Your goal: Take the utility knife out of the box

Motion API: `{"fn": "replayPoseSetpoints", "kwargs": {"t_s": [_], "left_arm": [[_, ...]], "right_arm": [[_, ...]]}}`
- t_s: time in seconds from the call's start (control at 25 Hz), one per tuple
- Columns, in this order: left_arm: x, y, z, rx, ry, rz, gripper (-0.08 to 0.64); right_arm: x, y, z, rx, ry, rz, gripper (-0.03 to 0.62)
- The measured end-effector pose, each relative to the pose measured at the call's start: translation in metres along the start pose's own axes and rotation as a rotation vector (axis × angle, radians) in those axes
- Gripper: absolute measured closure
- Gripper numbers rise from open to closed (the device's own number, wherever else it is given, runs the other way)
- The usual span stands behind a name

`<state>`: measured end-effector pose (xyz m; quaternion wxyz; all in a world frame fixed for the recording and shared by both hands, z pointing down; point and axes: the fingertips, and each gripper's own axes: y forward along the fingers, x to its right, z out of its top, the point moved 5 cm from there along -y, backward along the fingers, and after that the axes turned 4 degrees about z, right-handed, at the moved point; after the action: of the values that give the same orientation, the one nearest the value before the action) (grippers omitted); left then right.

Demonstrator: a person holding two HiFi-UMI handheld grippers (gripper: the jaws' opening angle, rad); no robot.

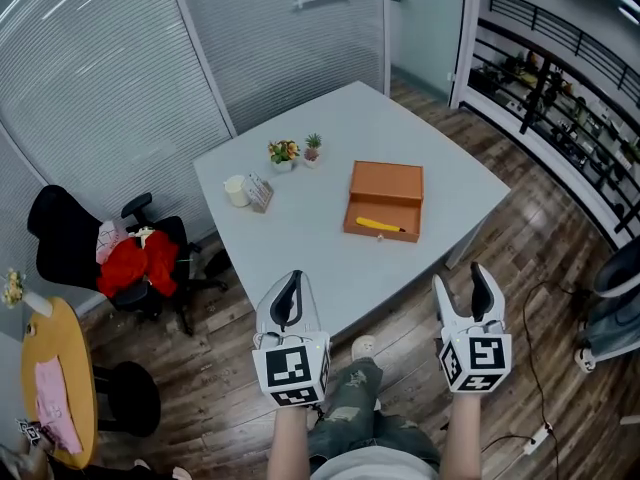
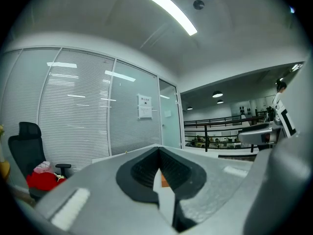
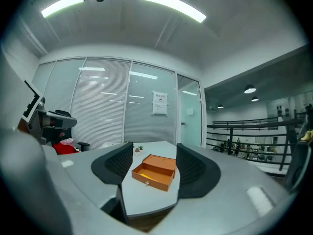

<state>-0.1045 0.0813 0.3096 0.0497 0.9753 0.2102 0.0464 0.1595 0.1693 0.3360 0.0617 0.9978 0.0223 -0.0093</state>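
Observation:
An orange box (image 1: 385,199) lies on the pale grey table (image 1: 300,238) with its drawer pulled open towards me. The yellow utility knife (image 1: 380,225) rests inside that drawer. Both grippers hang short of the table's near edge, well apart from the box. My left gripper (image 1: 291,293) has its jaws together with nothing in them; through them only a sliver of the box (image 2: 165,180) shows. My right gripper (image 1: 462,290) is open and empty. Between its jaws in the right gripper view I see the box (image 3: 154,172) and a bit of the knife (image 3: 143,177).
Two small potted plants (image 1: 285,152), a white cup (image 1: 237,190) and a card stand (image 1: 259,192) sit on the table's far left. A black chair with a red garment (image 1: 140,258) and a round yellow table (image 1: 60,378) stand to the left. A cable runs across the floor at right.

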Motion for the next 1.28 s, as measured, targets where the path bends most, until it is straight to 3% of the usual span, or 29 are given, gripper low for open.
{"fn": "replayPoseSetpoints", "kwargs": {"t_s": [0.76, 1.28], "left_arm": [[-0.013, 0.166, 0.014, 0.005, -0.002, -0.016, 0.560], [-0.029, 0.257, 0.008, -0.041, -0.012, -0.016, 0.560]], "right_arm": [[0.048, 0.156, 0.015, -0.016, -0.029, -0.003, 0.293], [0.071, 0.245, 0.015, -0.081, -0.056, 0.012, 0.288]]}}
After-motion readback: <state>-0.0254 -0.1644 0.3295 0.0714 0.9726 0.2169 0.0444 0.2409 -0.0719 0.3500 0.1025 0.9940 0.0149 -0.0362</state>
